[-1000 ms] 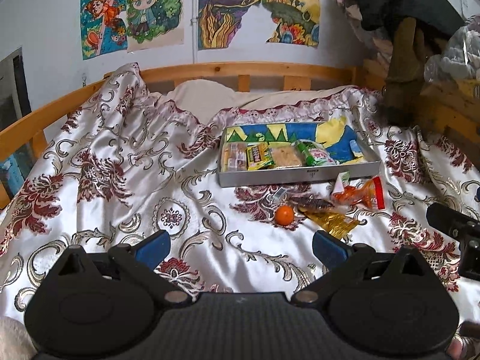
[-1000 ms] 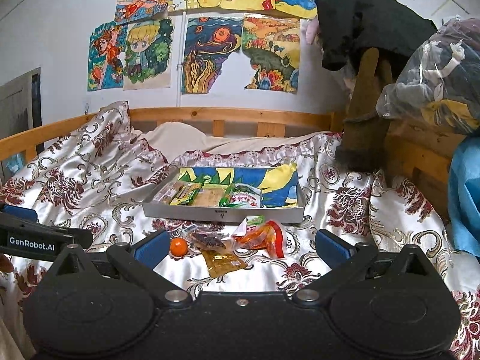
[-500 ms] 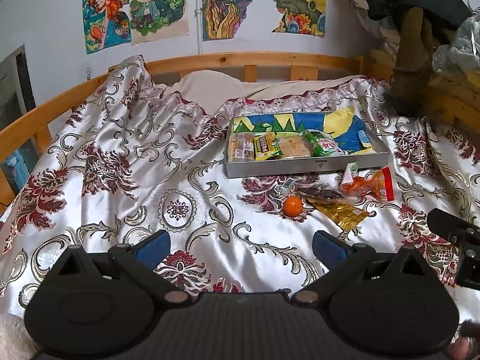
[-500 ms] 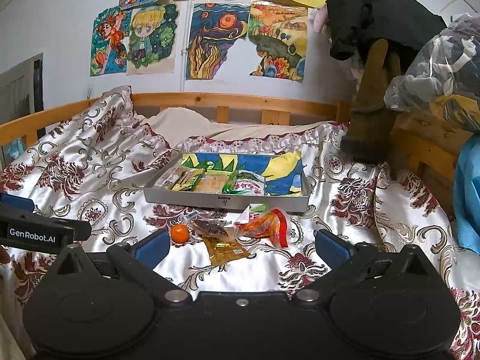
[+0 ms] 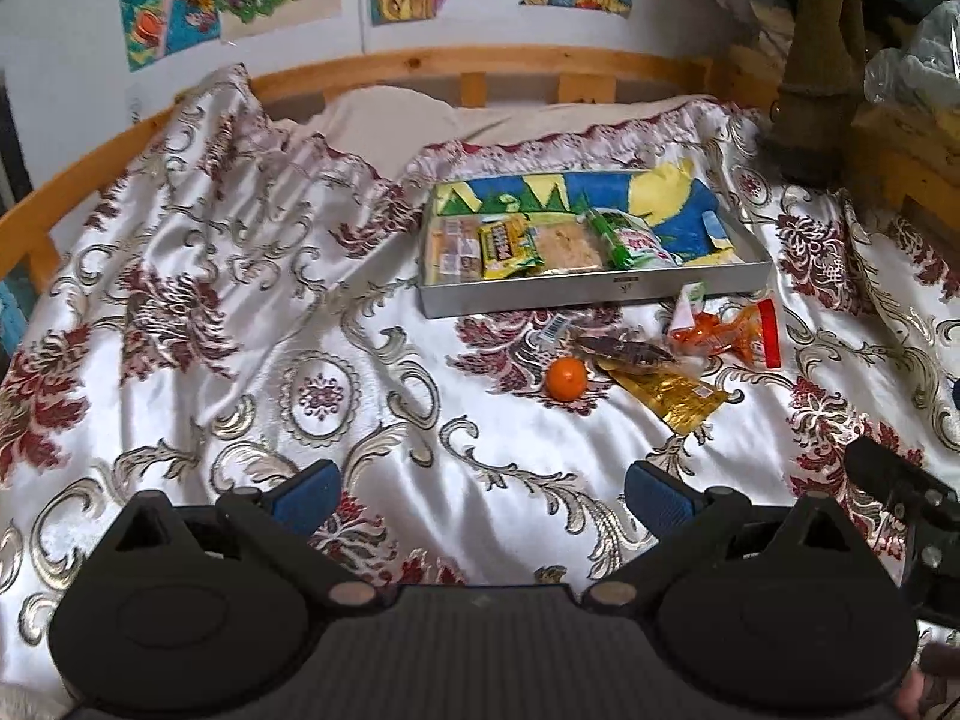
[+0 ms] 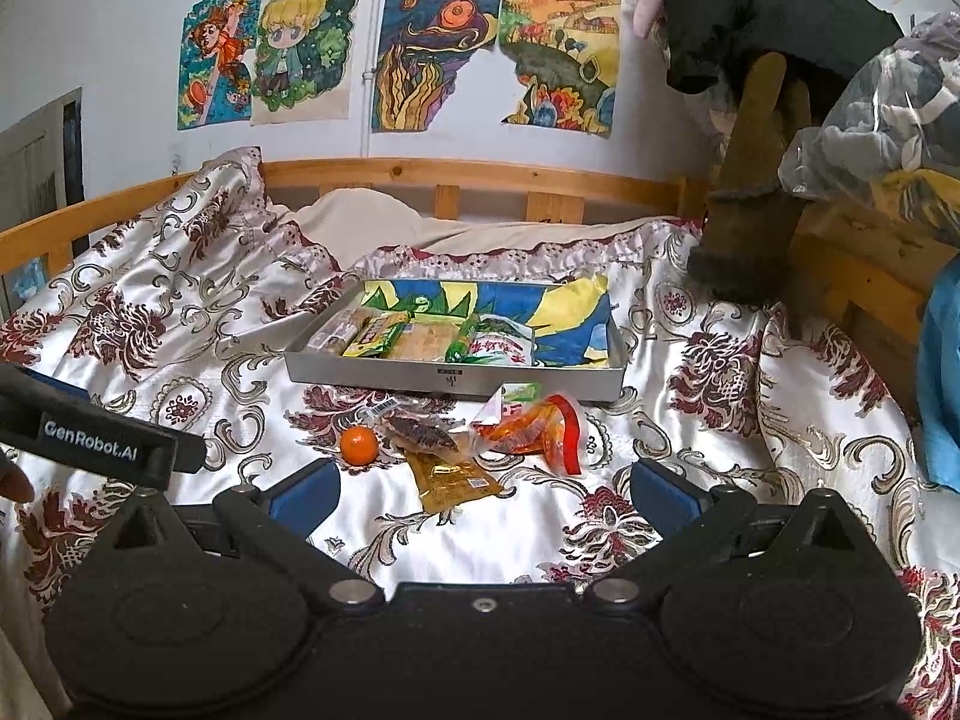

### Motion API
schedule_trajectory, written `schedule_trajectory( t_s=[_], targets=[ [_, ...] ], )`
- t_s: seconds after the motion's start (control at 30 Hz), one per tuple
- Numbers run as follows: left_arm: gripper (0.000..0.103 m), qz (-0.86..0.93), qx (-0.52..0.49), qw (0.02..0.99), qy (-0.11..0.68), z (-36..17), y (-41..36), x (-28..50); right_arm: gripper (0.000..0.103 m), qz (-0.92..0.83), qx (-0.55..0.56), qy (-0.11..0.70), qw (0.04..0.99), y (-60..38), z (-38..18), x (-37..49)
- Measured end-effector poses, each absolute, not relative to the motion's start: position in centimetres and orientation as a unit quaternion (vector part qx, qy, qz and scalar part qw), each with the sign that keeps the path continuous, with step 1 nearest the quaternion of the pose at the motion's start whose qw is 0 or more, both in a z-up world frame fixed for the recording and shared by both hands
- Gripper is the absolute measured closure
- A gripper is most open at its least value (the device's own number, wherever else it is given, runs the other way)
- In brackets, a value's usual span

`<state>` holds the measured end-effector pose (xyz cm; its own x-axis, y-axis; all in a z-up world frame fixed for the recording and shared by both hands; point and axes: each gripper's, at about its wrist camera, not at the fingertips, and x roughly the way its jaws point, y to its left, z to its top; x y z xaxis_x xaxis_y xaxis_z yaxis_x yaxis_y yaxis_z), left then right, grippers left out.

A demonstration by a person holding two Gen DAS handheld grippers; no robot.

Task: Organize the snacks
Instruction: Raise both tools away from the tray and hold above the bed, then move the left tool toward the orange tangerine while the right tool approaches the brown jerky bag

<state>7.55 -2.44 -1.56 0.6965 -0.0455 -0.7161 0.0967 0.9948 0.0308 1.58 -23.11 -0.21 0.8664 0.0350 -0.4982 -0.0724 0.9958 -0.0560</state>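
Note:
A grey tray [image 5: 600, 291] [image 6: 372, 371] lies on the bed and holds several snack packs on a colourful liner. In front of it lie a small orange [image 5: 566, 378] [image 6: 359, 444], a dark brown pack [image 5: 627, 351] [image 6: 423, 434], a gold pack [image 5: 675, 393] [image 6: 453, 480] and an orange-red pack [image 5: 729, 336] [image 6: 540, 429]. My left gripper [image 5: 483, 495] is open and empty, well short of the loose snacks. My right gripper [image 6: 483, 489] is open and empty, just short of the gold pack. The left gripper's body [image 6: 90, 438] shows at the left of the right wrist view.
The bed has a shiny patterned cover [image 5: 240, 330] and a wooden rail [image 5: 480, 63] [image 6: 480, 177] along the wall. Dark clothing and a plastic bag [image 6: 870, 102] are piled at the right. Posters hang on the wall.
Both grippers have moved forward and tilted down toward the loose snacks. Both stay open. No snack has moved.

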Motion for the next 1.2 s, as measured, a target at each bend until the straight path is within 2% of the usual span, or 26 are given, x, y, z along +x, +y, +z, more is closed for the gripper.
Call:
schedule_trajectory(
  t_s=[0.3,0.67,0.97,1.2],
  targets=[
    [0.001,-0.065,0.016,0.907,0.415,-1.9,-2.2,10.1,0.001,0.026,-0.032,0.262,0.964,-23.4,-0.2,2.6],
    [0.000,-0.110,0.051,0.898,0.422,-3.2,-2.5,15.5,0.001,0.065,-0.070,0.275,0.957,-23.3,-1.0,6.1],
    [0.000,-0.100,0.019,0.881,0.463,-5.8,-1.9,19.0,0.001,0.095,-0.141,0.273,0.947,-22.4,-3.4,9.9],
    [0.000,-0.088,-0.010,0.872,0.481,-7.2,-1.8,21.2,0.001,0.114,-0.156,0.290,0.937,-21.6,-5.5,12.3]
  ],
)
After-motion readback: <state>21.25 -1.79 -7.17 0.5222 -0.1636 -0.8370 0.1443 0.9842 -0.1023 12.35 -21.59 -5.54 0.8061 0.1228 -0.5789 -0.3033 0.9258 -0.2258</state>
